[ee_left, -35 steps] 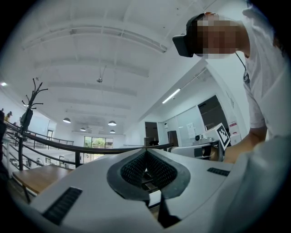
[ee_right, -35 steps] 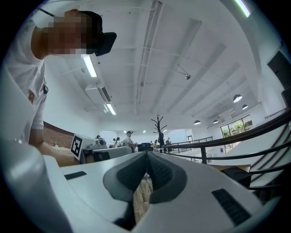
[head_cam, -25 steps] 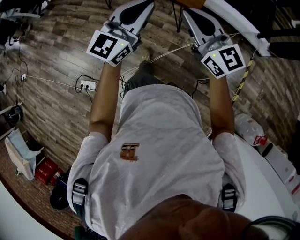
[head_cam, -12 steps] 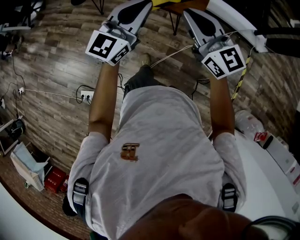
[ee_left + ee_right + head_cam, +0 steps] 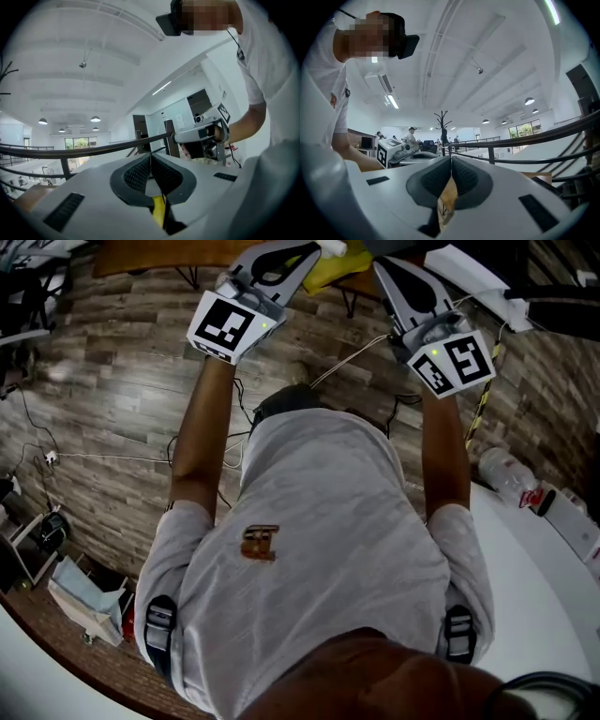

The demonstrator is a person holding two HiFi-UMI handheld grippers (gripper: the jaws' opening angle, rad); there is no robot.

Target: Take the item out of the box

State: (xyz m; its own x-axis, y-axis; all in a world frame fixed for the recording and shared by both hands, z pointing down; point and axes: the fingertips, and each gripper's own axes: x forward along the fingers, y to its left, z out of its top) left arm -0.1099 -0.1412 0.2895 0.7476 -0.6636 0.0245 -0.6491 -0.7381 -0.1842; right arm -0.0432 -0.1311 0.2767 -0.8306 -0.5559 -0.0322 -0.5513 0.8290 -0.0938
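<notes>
- Plainly closed, the left tongs (image 5: 150, 157) have their two dark pads pressed together, and a thin yellow piece (image 5: 158, 212) is pinched low between them.
- The right tongs (image 5: 451, 160) are closed in the same way, gripping a flat brown piece (image 5: 447, 200) that looks like card or paper.
- From the head view, both bare arms reach far out over the wooden floor (image 5: 112, 390). The left tongs are at the far left and the right tongs at the far right, their tips angled in toward each other.
- The yellow piece shows at the far edge of that view, between the two tips.
- Whether the brown piece is part of the box I cannot tell.
- A white tabletop (image 5: 539, 596) curves along the near right, and a clear bottle (image 5: 502, 486) lies near its far edge.
</notes>
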